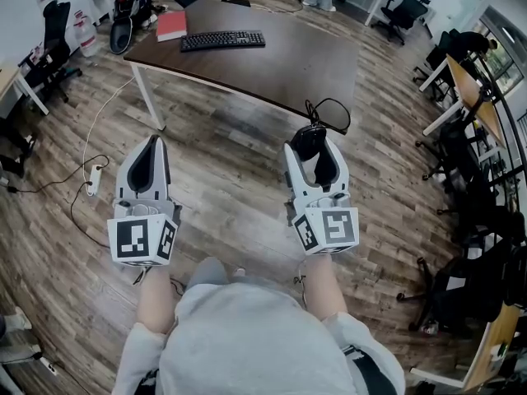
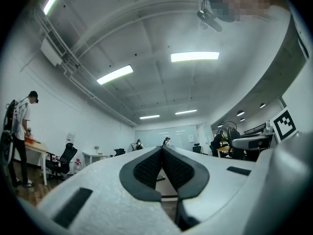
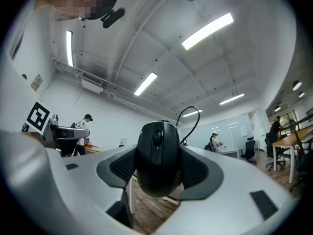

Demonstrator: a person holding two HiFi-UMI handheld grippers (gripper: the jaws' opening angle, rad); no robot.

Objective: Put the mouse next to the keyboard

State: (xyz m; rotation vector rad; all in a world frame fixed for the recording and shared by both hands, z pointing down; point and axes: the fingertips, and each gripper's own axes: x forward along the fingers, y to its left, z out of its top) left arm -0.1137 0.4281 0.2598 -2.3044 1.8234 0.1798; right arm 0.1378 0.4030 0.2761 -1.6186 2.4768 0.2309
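While the left claw (image 2: pixel 162 156) is pinched empty, the mouse (image 3: pixel 157 153) sits clamped in the right claw (image 1: pixel 315 153).

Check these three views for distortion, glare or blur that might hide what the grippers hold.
Head view: fisheye curves the dark brown wooden desk and floor planks; even light, sharp. Left gripper view: black vignette, glaring ceiling strip light, shut left gripper crisp. Right gripper view: same vignette, black corded mouse sharp in the right gripper.
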